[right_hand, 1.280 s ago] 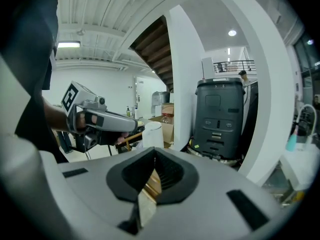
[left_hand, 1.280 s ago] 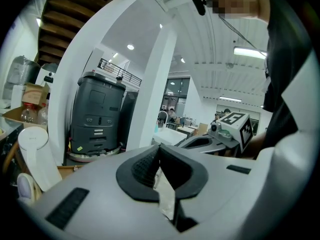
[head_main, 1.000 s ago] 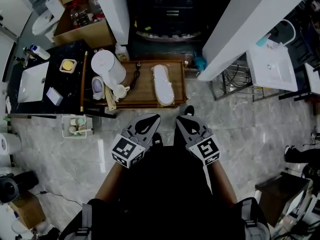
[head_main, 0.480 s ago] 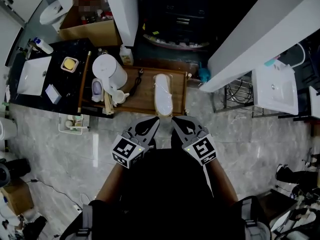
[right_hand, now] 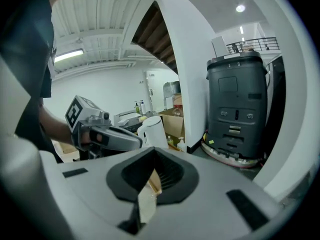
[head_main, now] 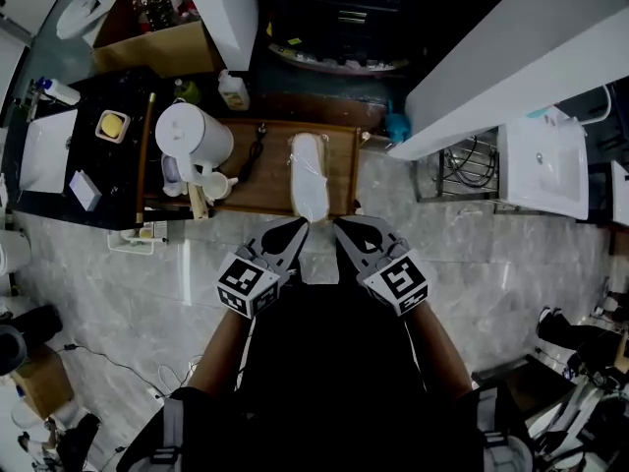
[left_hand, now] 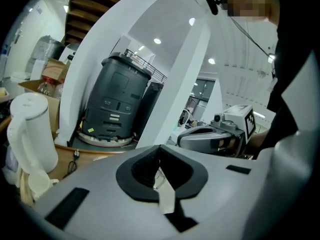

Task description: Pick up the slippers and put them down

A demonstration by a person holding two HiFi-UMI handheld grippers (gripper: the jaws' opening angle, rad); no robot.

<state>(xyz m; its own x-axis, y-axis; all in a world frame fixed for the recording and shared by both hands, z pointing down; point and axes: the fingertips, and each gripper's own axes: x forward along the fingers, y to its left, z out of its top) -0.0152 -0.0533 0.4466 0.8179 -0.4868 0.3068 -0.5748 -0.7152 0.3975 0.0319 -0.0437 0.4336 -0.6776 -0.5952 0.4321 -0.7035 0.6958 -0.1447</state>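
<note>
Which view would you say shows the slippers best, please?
The head view: the white slippers lie in full on the wooden tray. In their own views, the left gripper and right gripper block them; only a pale sliver shows between the shut jaws.

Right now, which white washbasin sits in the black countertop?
The washbasin at far left, set into the black countertop; the right-hand washbasin stands apart beside a wire rack.

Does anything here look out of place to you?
Yes: the white slippers lie on the wooden table, right beside a kettle and a cup. Footwear among drinkware looks odd. Nothing seems spilled or broken.
</note>
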